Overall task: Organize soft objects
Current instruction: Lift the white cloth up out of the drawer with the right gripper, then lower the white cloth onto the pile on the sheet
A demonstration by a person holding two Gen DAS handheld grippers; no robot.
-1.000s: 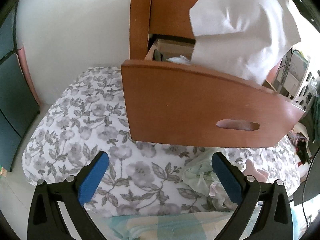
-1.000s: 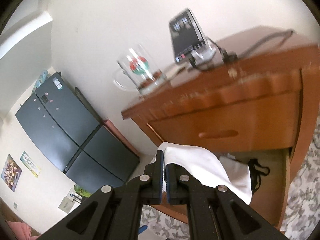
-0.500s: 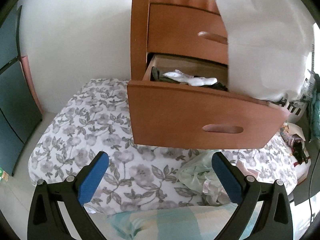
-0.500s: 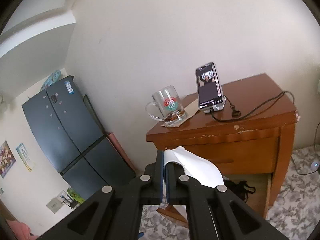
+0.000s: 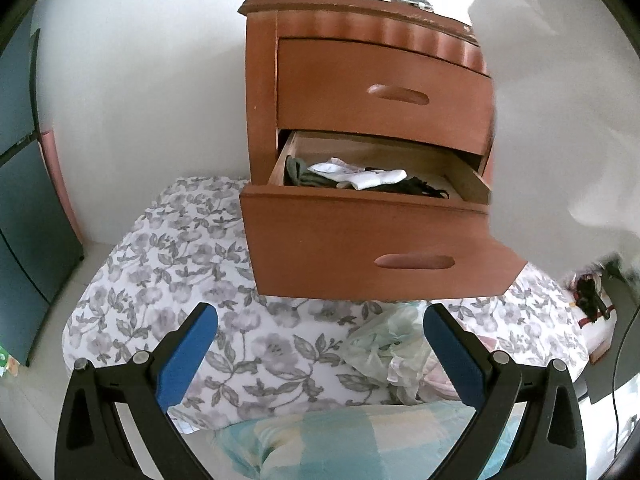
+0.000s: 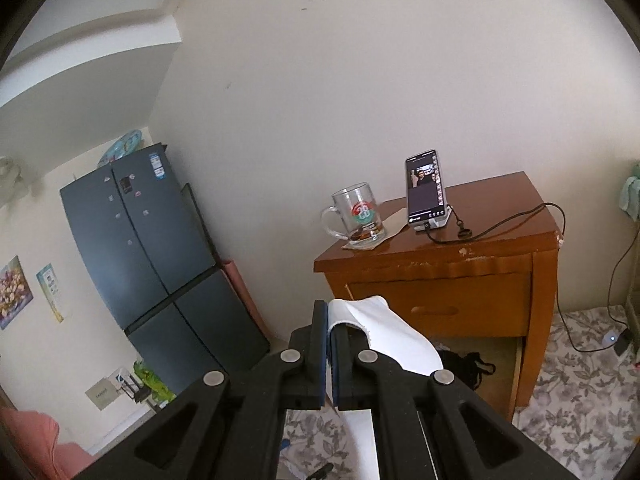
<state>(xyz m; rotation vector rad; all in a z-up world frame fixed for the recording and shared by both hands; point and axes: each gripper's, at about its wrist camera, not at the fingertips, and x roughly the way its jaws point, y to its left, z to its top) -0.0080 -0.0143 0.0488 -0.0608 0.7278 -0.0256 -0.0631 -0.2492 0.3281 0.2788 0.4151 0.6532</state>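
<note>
Bedside drawer (image 5: 360, 248) open, right hand-held gripper (image 6: 330, 320) clamping white cloth (image 6: 392, 340), left hand-held gripper (image 5: 320, 340) spread empty

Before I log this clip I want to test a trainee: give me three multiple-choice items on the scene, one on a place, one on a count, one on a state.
1. Where is the mug?
A. on the nightstand top
B. in the lower drawer
C. on the floor

2. How many drawer fronts does the nightstand show?
A. one
B. two
C. four

3. How is the right tool?
A. wide open
B. shut on nothing
C. shut on a white cloth

Key:
1 A, it stands beside the phone on the top.
2 B, an upper drawer shut and a lower drawer pulled out.
3 C, cloth is pinched between its pads.
</note>
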